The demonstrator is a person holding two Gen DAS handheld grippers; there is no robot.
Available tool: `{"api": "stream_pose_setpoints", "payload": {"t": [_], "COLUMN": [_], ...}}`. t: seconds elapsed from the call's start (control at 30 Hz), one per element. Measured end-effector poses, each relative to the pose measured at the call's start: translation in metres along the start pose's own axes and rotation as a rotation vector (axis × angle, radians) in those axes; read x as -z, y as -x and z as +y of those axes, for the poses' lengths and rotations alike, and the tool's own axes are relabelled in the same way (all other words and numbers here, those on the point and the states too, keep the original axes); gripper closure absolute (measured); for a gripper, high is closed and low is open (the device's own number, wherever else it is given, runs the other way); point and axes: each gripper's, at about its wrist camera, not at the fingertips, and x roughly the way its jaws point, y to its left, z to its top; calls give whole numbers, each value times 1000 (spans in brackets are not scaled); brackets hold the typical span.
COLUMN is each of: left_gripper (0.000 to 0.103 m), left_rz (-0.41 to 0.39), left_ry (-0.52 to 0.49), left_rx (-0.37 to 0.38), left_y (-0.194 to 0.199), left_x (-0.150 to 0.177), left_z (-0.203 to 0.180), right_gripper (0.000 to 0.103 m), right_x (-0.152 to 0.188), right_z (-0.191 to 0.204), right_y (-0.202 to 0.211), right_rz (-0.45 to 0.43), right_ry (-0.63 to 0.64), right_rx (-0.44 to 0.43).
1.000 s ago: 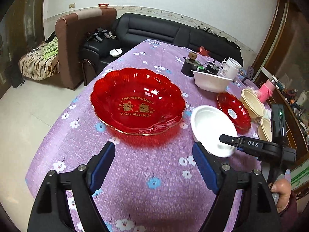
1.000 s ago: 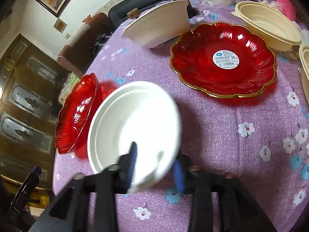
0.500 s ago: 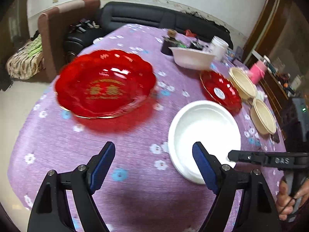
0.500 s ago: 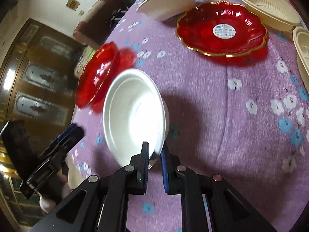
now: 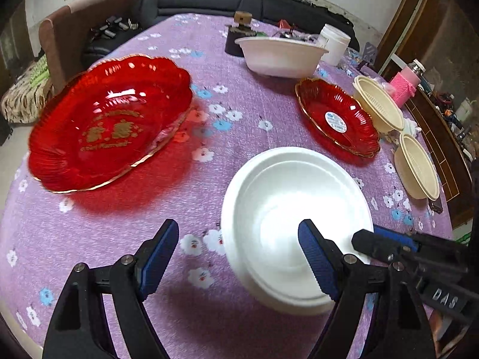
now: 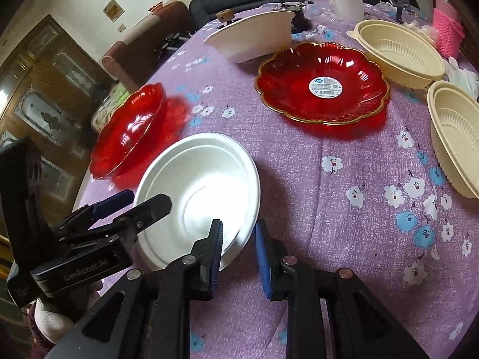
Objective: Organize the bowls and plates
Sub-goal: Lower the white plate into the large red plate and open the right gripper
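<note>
Left wrist view, table: a purple flowered tablecloth (image 5: 254, 95) carries a large red plate (image 5: 107, 131), a small red plate (image 5: 336, 116), a white bowl (image 5: 296, 218), a second white bowl (image 5: 280, 56) and two cream bowls (image 5: 378, 104).
Left wrist view, room: a black sofa (image 5: 209, 1) and a brown armchair (image 5: 80, 30) line the far wall.
Left wrist view, left gripper (image 5: 239, 257): jaws spread wide, one blue pad over the white bowl, grasping nothing.
Right wrist view, table: the white bowl (image 6: 200, 191) sits near the table's edge, beside the large red plate (image 6: 131, 131).
Right wrist view, room: a wooden cabinet (image 6: 45, 95) stands at left.
Right wrist view, right gripper (image 6: 238, 248): jaws parted, straddling the bowl's near rim without pinching it.
</note>
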Motion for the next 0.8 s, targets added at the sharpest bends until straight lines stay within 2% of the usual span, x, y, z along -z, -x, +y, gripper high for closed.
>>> {"api": "stream_pose_setpoints", "payload": {"t": [0.03, 0.07, 0.1, 0.13, 0.17, 0.3, 0.43, 0.6, 0.8], "left_gripper": [30, 44, 52, 66, 75, 77, 77, 77, 76], "left_rz": [8, 15, 28, 38, 49, 30, -19, -123, -186], "left_ry": [0, -4, -12, -16, -19, -28, -35, -77, -29], "left_rx": [8, 10, 14, 21, 35, 51, 84, 35, -69], "left_y": [-3, -6, -9, -12, -15, -10, 17, 61, 85], "left_x": [-1, -1, -1, -1, 0, 5, 9, 2, -23], "left_z": [-1, -3, -5, -7, -9, -12, -12, -5, 43], "right_gripper": [79, 79, 79, 79, 79, 83, 83, 83, 83], "right_x": [1, 1, 2, 2, 3, 5, 5, -11, -46], "right_z": [-1, -2, -3, -4, -5, -1, 10, 43, 106], "right_y": [-2, -3, -5, -8, -9, -6, 9, 29, 16], "right_rz": [-1, -1, 1, 5, 6, -18, -73, -141, -168], "right_ry": [-2, -4, -9, -13, -16, 9, 44, 95, 173], "right_rx": [5, 7, 7, 5, 2, 12, 20, -12, -38]}}
